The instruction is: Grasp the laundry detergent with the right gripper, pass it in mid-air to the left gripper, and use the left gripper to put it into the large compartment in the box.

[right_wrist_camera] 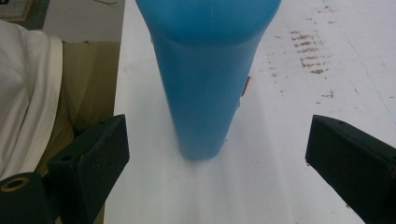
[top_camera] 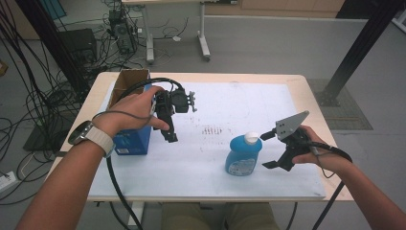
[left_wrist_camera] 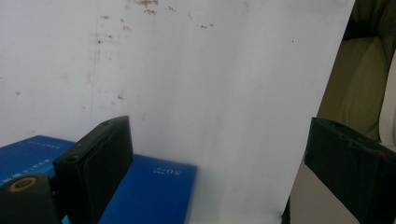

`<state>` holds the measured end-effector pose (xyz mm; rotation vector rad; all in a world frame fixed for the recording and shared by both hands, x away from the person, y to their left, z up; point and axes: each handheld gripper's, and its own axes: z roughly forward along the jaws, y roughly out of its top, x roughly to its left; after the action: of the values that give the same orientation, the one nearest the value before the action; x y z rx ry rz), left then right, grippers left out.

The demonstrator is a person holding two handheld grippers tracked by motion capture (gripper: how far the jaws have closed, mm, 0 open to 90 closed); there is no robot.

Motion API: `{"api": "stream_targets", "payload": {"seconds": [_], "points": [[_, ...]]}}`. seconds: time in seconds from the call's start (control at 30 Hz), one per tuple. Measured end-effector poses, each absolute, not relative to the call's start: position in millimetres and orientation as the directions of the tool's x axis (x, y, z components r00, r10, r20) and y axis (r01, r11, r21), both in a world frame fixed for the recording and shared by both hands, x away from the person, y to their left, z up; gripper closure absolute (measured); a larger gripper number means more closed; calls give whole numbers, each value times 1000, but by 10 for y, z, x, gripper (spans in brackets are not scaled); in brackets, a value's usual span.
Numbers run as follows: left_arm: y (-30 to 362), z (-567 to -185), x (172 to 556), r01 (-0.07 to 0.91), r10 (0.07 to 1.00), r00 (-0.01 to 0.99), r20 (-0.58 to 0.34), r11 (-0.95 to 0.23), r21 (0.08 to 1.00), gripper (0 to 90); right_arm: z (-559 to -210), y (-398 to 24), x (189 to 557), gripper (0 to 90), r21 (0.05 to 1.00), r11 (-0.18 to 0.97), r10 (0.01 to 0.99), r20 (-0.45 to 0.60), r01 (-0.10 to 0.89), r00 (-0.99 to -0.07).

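While its jaws stand spread just beside it, the right gripper (top_camera: 269,150) faces the upright blue plastic bottle with a white cap (top_camera: 243,155), not touching. That bottle stands near the white mat's (top_camera: 239,100) front edge, bare mat around it. Spread and empty, the left gripper (top_camera: 171,136) hangs over the blue cardboard box (top_camera: 132,141).

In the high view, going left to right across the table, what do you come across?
Blue box → left gripper → blue bottle → right gripper, all over the white mat.
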<state>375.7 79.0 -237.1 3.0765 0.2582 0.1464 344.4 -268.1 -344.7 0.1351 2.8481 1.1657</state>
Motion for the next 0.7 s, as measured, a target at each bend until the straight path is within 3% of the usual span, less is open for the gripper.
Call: {"api": "stream_targets", "payload": {"seconds": [0.7], "points": [[762,-2380,3758,169,174,980,96,-984,56,86,-3510,-2715,3436,55,740,670,119,-30,59,-992]]}}
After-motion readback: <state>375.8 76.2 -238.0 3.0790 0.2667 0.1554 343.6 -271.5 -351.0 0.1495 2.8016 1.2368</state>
